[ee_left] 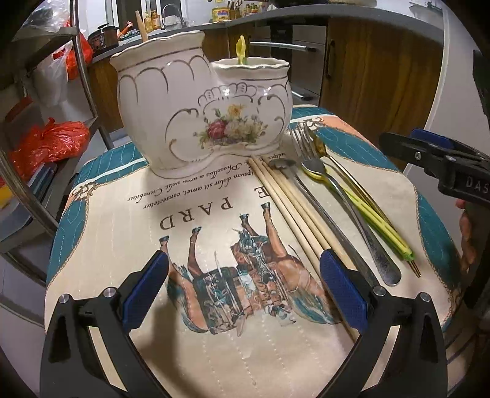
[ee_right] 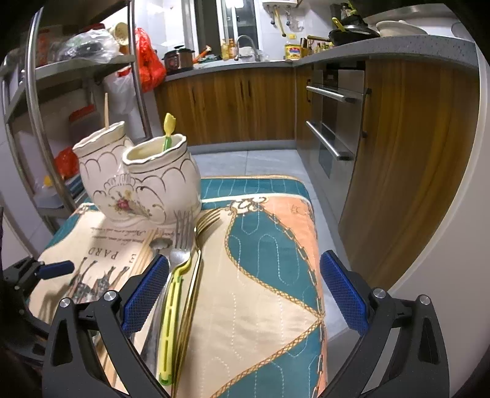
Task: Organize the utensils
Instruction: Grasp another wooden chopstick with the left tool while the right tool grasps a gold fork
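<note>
A white two-pot ceramic holder (ee_left: 202,113) with a flower print stands at the back of the printed cloth (ee_left: 128,220); it also shows in the right wrist view (ee_right: 137,180). A wooden chopstick (ee_left: 141,26) stands in its taller pot and a yellow-green utensil (ee_left: 242,49) in the lower one. To its right lie wooden chopsticks (ee_left: 294,208), a steel fork (ee_left: 333,189), a steel spoon (ee_left: 284,165), a gold fork (ee_right: 196,245) and a yellow-green utensil (ee_right: 170,318). My left gripper (ee_left: 245,290) is open and empty above the cloth. My right gripper (ee_right: 245,297) is open and empty; it also shows in the left wrist view (ee_left: 428,156).
A metal rack (ee_right: 61,91) with red bags stands to the left of the table. Wooden kitchen cabinets (ee_right: 239,107) and an oven (ee_right: 333,122) lie beyond. The cloth-covered table ends on the right at a drop (ee_right: 318,245) to the tiled floor.
</note>
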Available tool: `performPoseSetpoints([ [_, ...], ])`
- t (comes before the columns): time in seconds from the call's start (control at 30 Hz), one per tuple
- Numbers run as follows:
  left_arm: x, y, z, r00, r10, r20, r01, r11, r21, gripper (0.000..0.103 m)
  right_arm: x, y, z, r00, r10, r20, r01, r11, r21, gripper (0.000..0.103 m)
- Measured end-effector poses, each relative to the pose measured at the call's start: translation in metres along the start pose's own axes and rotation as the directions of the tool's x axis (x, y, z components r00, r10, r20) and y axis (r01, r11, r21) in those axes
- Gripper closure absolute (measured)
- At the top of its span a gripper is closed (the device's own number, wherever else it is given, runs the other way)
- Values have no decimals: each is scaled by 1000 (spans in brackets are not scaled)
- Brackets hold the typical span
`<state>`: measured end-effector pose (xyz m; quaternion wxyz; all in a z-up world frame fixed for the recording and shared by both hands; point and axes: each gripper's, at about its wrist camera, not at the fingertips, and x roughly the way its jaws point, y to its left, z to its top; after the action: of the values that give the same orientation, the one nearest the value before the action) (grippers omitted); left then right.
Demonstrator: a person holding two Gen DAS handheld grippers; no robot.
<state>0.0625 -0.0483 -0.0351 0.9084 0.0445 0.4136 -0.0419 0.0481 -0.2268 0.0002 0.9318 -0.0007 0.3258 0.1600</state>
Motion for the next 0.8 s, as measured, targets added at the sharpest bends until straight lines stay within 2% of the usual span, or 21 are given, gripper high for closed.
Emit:
performPoseSetpoints([
  [0.4,3,-5,5,999,43,-25,-43,999,-9,7,8,6,-7,999,-19,-39,18,999,-31,5],
  [0.43,3,-4,5,999,43,-28,-44,999,-16,9,9,7,-8,999,-30,-44,29,999,-39,5],
  [0.47,5,-3,6,999,33,-37,-34,999,-20,17,10,8,-8,998,-39,-49,37,998,-42,5],
  [0.57,6,-1,8,999,13,-45,-15,1000,-26,24,14,7,-8,997,-33,-64,31,999,-31,5],
  [0.7,7,-1,12,999,7,-43,-8,1000,-9,48,25,8,-4,994,-3,-112,0,1000,-26,8],
  [0.73,7,0,14,999,4,-44,-4,1000,-5,52,28,9,-3,992,8,-126,-11,1000,-22,13],
  [0.8,8,1,16,999,-7,-49,7,1000,-6,68,34,11,-1,988,28,-151,-30,999,-14,25],
])
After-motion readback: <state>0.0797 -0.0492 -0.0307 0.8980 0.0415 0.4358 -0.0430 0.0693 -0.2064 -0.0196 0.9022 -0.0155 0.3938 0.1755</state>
